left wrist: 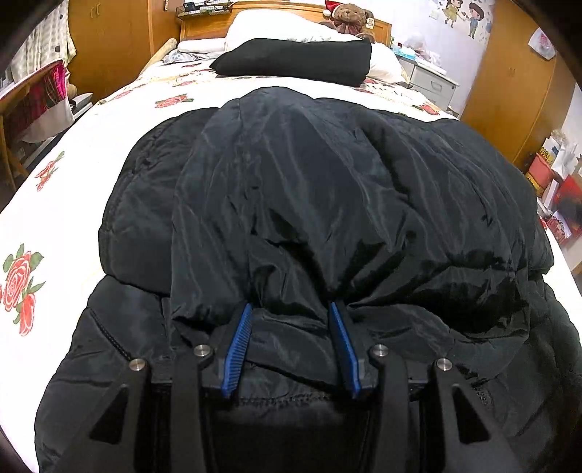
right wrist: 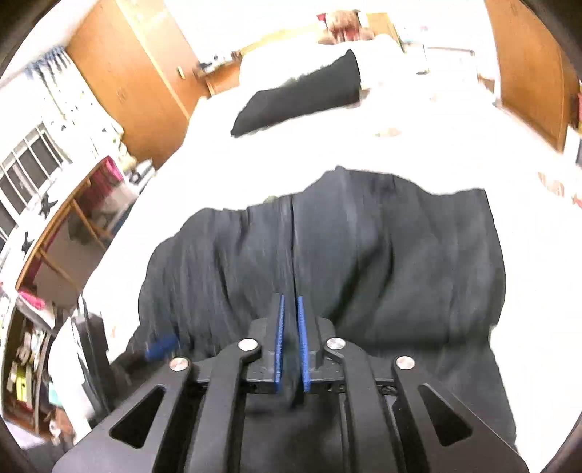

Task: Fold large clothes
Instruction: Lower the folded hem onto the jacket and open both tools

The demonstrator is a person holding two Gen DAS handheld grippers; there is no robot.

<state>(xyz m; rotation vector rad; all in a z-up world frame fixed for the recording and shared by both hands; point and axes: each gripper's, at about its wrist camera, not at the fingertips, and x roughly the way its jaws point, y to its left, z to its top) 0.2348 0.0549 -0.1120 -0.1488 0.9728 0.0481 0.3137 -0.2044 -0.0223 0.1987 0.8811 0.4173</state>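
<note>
A large black puffer jacket (left wrist: 327, 182) lies spread on the white rose-print bed sheet (left wrist: 54, 218), with one shiny layer folded over the quilted one beneath. My left gripper (left wrist: 290, 307) sits at the near edge of that upper layer. Its blue pads (left wrist: 240, 338) pinch a bunched, puckered fold of fabric. In the blurred right wrist view the jacket (right wrist: 363, 254) lies below my right gripper (right wrist: 290, 298), which hangs above the cloth. Only a narrow gap separates its pads, with nothing gripped at the tips.
A folded black garment (left wrist: 298, 60) rests against white pillows (left wrist: 276, 25) at the head of the bed, near a teddy bear (left wrist: 351, 16). Wooden wardrobes (left wrist: 509, 91) and a grey nightstand (left wrist: 433, 83) stand to the right. A wooden desk (left wrist: 22, 109) is on the left.
</note>
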